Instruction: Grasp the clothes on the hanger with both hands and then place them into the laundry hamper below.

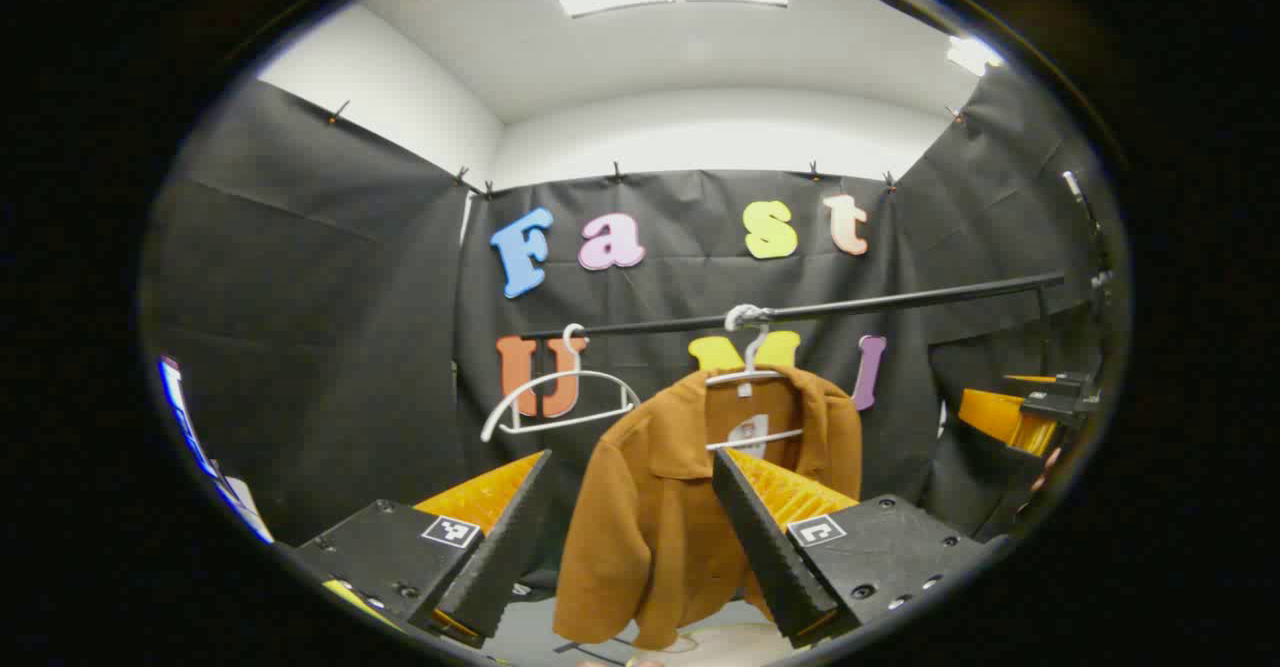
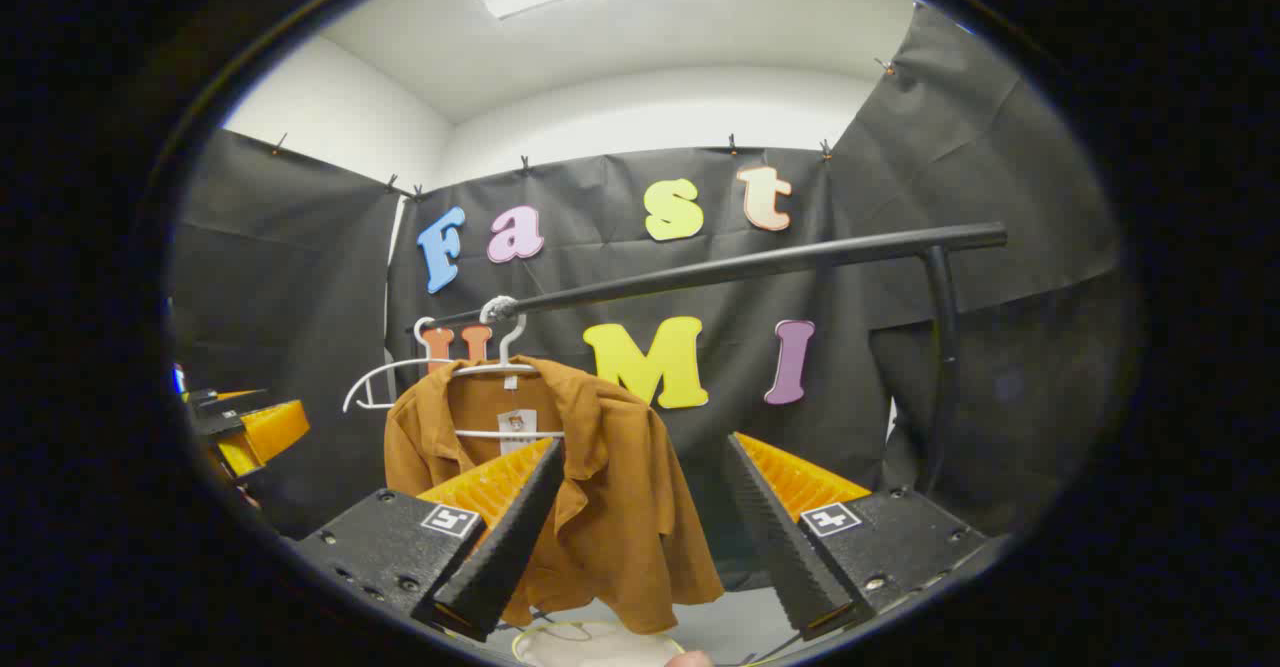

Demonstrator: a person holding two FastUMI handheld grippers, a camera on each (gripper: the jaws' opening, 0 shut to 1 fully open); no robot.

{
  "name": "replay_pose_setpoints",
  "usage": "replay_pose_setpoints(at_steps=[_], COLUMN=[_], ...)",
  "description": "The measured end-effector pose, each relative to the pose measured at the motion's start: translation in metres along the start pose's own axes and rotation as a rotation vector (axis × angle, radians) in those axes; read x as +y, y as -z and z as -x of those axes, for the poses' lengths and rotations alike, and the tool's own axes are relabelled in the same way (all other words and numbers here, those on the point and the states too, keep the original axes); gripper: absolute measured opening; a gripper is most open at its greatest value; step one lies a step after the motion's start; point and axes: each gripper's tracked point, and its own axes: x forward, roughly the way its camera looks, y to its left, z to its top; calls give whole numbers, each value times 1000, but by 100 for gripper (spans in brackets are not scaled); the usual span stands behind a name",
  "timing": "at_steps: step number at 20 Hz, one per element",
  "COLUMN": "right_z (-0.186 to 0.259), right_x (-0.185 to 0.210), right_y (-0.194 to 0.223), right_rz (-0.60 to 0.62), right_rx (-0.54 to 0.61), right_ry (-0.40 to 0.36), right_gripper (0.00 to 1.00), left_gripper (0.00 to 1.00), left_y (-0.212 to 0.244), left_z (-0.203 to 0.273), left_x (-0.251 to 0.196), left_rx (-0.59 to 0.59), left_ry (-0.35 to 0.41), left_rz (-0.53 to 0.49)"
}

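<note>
At the frame centre, a brown shirt (image 1: 650,507) hangs on a white hanger (image 1: 752,379); left gripper (image 1: 628,537) and right gripper (image 2: 640,537) hold their fingers wide, both apart from it

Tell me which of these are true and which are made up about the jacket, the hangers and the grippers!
1. The brown jacket hangs on a white hanger on the black rail. True.
2. A second white hanger on the rail carries a blue shirt. False: that hanger is bare.
3. The left hand-held gripper is shut on the jacket's sleeve. False: its fingers are spread wide apart and the jacket hangs beyond them, not pinched.
4. The right hand-held gripper is open. True.
5. The jacket already lies folded on the floor. False: it hangs on its hanger, up on the rail.
</note>
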Motion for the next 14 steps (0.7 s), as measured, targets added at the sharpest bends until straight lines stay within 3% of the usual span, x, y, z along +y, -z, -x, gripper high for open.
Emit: replay_pose_setpoints(at_steps=[5,7,8,14], right_z=[10,8,7,-1], right_x=[-15,-17,-18,-18], right_y=[-3,-3,-3,2], right_rz=[-8,-13,-11,-6], right_rx=[1,-2,-1,14], right_ry=[-4,-11,-14,-37], right_gripper=[100,100,100,100], left_gripper=[100,96,100,100], left_y=[-10,-16,-16,-20], left_z=[-10,-11,-10,-7], left_x=[-30,-32,-33,-27], left_rx=[-10,-17,-21,-39], left_ry=[37,33,29,-7], left_rz=[-11,-20,-28,-37])
